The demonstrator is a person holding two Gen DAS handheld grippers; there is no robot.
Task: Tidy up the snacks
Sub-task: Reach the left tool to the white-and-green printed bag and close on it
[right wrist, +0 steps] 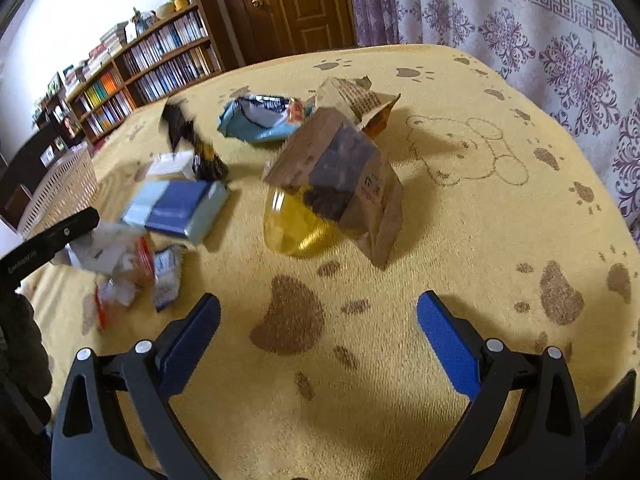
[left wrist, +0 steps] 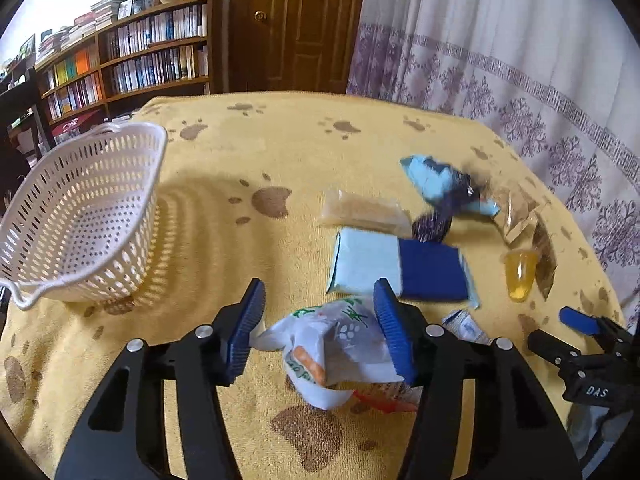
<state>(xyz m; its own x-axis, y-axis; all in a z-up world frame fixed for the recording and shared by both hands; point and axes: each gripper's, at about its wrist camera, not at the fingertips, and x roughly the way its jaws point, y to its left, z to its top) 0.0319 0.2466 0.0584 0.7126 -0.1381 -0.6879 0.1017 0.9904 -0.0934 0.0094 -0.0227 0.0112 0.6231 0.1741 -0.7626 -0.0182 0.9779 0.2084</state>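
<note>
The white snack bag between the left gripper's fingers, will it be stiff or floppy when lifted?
Probably floppy: the white snack bag looks crumpled and puffy, so it should dent between the left gripper fingers. Likely light. Its glossy film may slip.

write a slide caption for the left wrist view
Open left claw straddles a white snack packet, empty white basket waiting to its left.

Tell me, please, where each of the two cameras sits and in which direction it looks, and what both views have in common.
Left wrist view: sits on the left gripper, looks forward over its open fingers at a white snack packet, the white basket and the right gripper.
Right wrist view: sits on the right gripper, looks over its open fingers at a yellow jelly cup under a brown packet.
Shared: yellow paw-print cloth, blue box, bookshelf, door, curtain.
</note>
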